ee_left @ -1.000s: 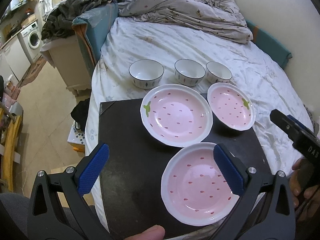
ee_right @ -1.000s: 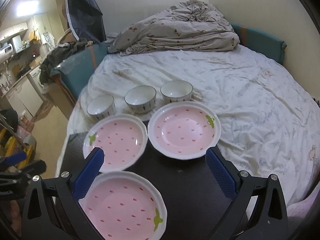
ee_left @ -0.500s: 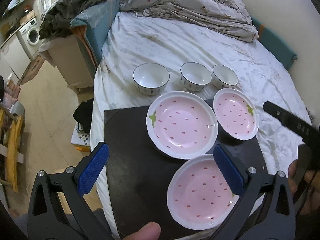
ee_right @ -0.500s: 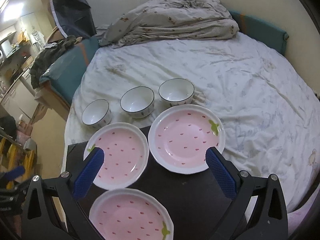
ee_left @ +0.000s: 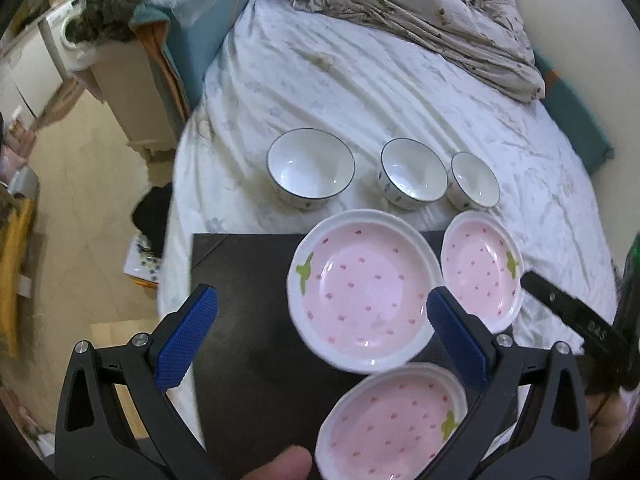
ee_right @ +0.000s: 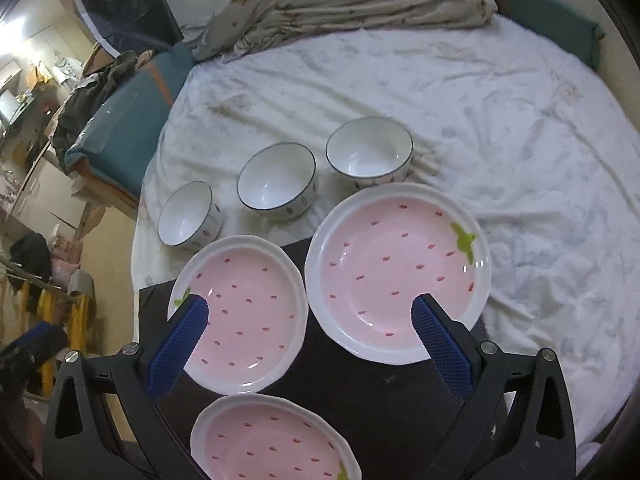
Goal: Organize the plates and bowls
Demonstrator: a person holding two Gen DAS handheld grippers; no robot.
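Three pink strawberry plates lie on a black board [ee_left: 244,280] on the bed: a middle plate [ee_left: 362,292], a far right plate [ee_left: 482,268] and a near plate [ee_left: 394,420]. Three white bowls stand in a row on the sheet behind: left bowl [ee_left: 310,172], middle bowl [ee_left: 414,178], right bowl [ee_left: 476,180]. My left gripper [ee_left: 320,312] is open and empty above the board, over the middle plate's left part. My right gripper [ee_right: 310,312] is open and empty above the gap between the left plate [ee_right: 244,312] and the right plate [ee_right: 396,272].
A crumpled duvet [ee_left: 420,12] lies at the far end of the bed. A teal cushion and a cabinet [ee_left: 160,60] stand left of the bed. The floor [ee_left: 80,220] drops off at the left. The white sheet [ee_right: 520,140] stretches to the right.
Both grippers have risen and moved forward over the board. The plates and bowls sit lower and nearer in each view. Nothing was grasped.
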